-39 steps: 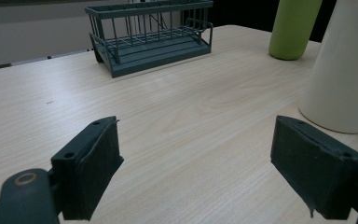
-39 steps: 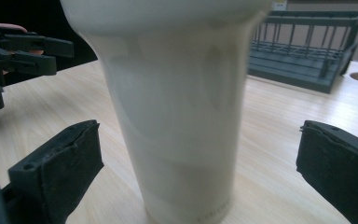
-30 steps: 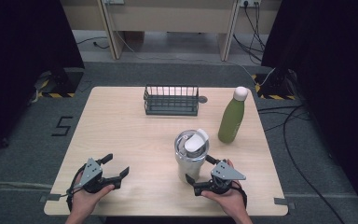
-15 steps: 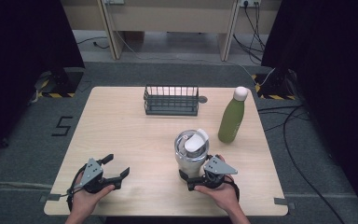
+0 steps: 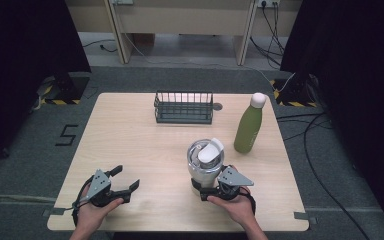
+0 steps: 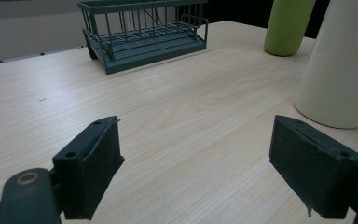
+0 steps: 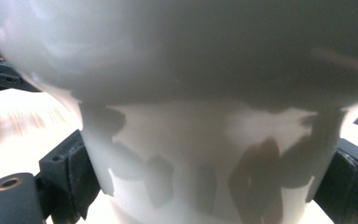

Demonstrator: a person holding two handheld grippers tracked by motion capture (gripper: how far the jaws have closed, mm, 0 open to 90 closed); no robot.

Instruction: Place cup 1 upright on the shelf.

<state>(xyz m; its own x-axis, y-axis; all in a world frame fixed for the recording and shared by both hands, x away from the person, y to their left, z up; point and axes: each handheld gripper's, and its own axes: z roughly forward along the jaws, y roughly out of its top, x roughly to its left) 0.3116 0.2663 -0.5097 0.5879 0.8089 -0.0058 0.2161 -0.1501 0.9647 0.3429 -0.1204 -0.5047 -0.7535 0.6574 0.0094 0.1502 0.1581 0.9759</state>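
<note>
Right gripper (image 5: pixel 206 189): we have just been closing our jaws on the tumbler (image 5: pixel 206 162), and the pads now pinch its base.
Tumbler: it stands upright at the near right of the table (image 5: pixel 130 150), not yet lifted.
Left gripper (image 5: pixel 126 182): spread and empty, resting near the front edge.
Left to do, we judge: lifting and moving the tumbler.

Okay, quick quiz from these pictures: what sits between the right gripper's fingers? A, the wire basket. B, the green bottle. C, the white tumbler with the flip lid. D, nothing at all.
C: in the right gripper view the white tumbler fills the gap between the right gripper fingers, whose jaws have just been closing on its base; the green bottle and wire basket stand farther back.
</note>
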